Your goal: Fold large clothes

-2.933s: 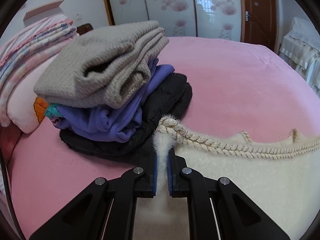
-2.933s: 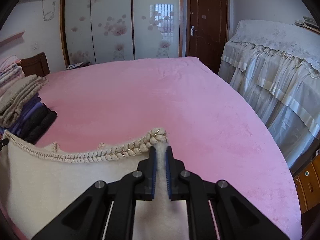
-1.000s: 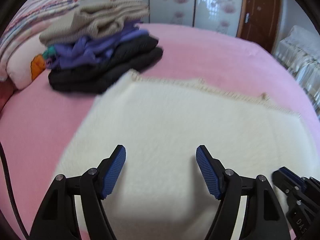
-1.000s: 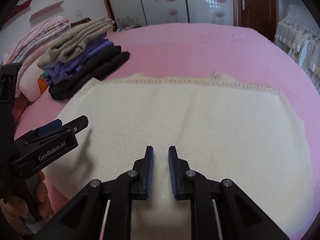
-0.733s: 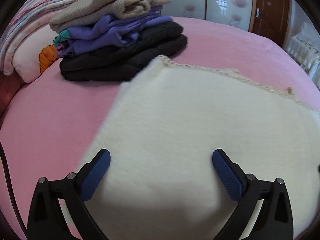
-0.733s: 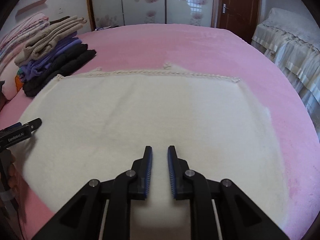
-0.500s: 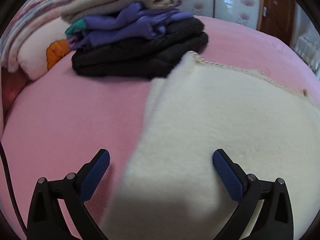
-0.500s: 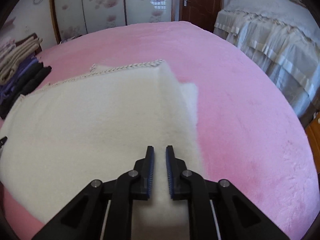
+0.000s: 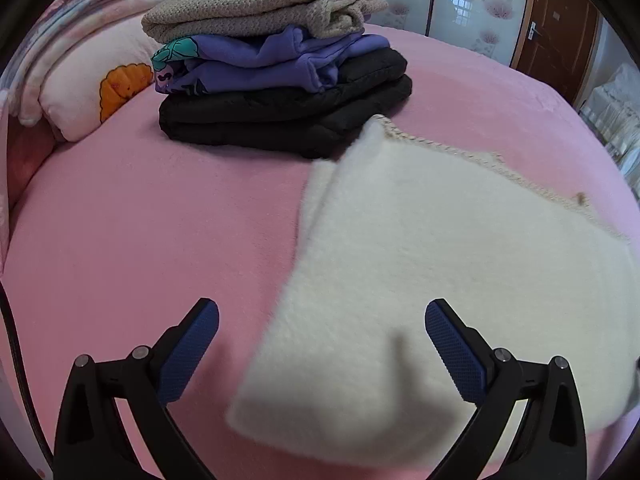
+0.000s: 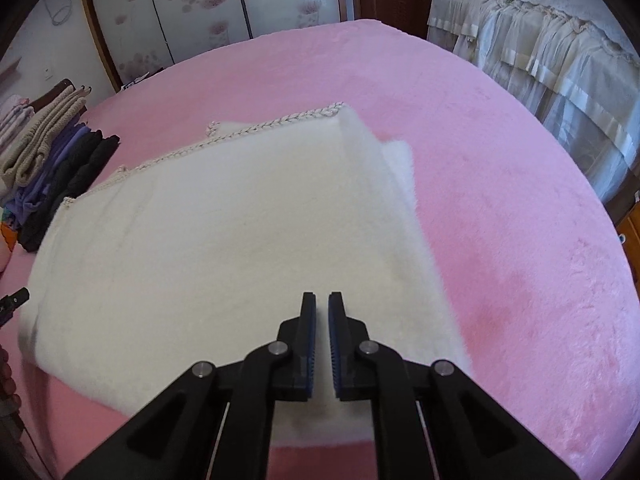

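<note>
A pink bed [image 9: 168, 216] carried a pillow [image 9: 80, 92] with an orange print at its head end. Beyond the far edge stood sliding wardrobe doors [image 10: 208, 12] with a flower pattern — and a brown door [image 9: 556, 28]. Beside the bed stood lace-draped furniture [image 10: 552, 48].

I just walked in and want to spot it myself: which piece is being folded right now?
Look at the big pink bed. Beside the stack of folded clothes lies a fluffy cream-white garment, spread flat. It alone is pale and plush, with a braided cord trim along its far edge.
</note>
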Demonstrator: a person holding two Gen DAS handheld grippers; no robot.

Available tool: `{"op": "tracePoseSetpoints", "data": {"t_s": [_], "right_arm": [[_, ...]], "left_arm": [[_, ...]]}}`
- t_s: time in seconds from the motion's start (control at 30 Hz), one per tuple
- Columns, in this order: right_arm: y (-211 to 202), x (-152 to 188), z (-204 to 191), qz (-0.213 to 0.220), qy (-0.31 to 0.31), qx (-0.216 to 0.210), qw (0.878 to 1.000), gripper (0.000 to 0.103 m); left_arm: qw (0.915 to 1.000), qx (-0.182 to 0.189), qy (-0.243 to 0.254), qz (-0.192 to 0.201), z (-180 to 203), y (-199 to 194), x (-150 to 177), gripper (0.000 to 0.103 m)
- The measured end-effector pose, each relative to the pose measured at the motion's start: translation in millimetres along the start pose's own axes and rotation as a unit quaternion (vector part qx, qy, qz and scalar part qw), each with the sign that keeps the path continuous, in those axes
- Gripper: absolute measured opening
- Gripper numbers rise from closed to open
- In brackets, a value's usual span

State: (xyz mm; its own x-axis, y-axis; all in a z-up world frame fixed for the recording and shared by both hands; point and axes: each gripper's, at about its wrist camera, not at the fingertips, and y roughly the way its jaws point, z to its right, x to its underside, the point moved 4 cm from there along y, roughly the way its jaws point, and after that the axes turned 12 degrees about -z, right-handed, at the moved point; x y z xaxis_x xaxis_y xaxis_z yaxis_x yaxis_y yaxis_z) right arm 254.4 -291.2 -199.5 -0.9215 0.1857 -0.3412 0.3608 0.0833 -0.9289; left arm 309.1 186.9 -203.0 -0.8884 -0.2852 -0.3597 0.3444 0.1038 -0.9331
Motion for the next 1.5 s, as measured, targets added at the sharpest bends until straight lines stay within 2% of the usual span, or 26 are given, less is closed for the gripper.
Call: {"op": "tracePoseSetpoints", "data": {"t_s": [0.13,0.27,0.4,0.63,0.73,0.83,0.97,1.1,1.17,1.23,1.37,1.5], "right_arm": [[-15,7,-22,-0.002,-0.012,-0.019,1.000,0.006],[-38,13,-47,0.013,-0.029,-0.035,0.999,0.007],[-61,17,-71,0.026,-0.042,-0.052,0.997,0.011],[-91,22,-112,0.083,-0.079,-0.055,0.992,0.012],[-90,25,-126,0.096,-0.092,-0.061,0.989,0.012],[-80,30,-138,0.099,-0.100,-0.062,0.988,0.012],[-57,39,-148,0.083,-0.111,-0.061,0.988,0.012],[-39,48,-154,0.075,-0.121,-0.057,0.988,0.012],[-31,50,-156,0.067,-0.120,-0.060,0.989,0.012],[-26,52,-156,0.062,-0.118,-0.069,0.989,0.012],[-18,54,-157,0.067,-0.122,-0.069,0.988,0.012],[-12,55,-159,0.071,-0.131,-0.065,0.987,0.012]], "left_arm": [[0.9996,0.026,0.000,-0.012,11,-24,5,0.103],[0.9988,0.047,0.015,0.005,24,-53,11,0.103],[0.9970,0.075,0.013,0.014,31,-79,17,0.103],[0.9885,0.147,-0.024,0.026,24,-103,31,0.103],[0.9801,0.191,-0.051,0.013,17,-97,43,0.103],[0.9678,0.238,-0.080,-0.009,9,-79,60,0.103],[0.9532,0.273,-0.117,-0.057,-1,-40,86,0.103],[0.9311,0.306,-0.164,-0.111,-8,5,109,0.102],[0.9185,0.332,-0.186,-0.110,-10,20,112,0.102],[0.9115,0.348,-0.198,-0.094,-12,29,111,0.102],[0.9123,0.353,-0.200,-0.053,-9,43,104,0.102],[0.9220,0.343,-0.179,-0.016,-1,47,91,0.102]]}}
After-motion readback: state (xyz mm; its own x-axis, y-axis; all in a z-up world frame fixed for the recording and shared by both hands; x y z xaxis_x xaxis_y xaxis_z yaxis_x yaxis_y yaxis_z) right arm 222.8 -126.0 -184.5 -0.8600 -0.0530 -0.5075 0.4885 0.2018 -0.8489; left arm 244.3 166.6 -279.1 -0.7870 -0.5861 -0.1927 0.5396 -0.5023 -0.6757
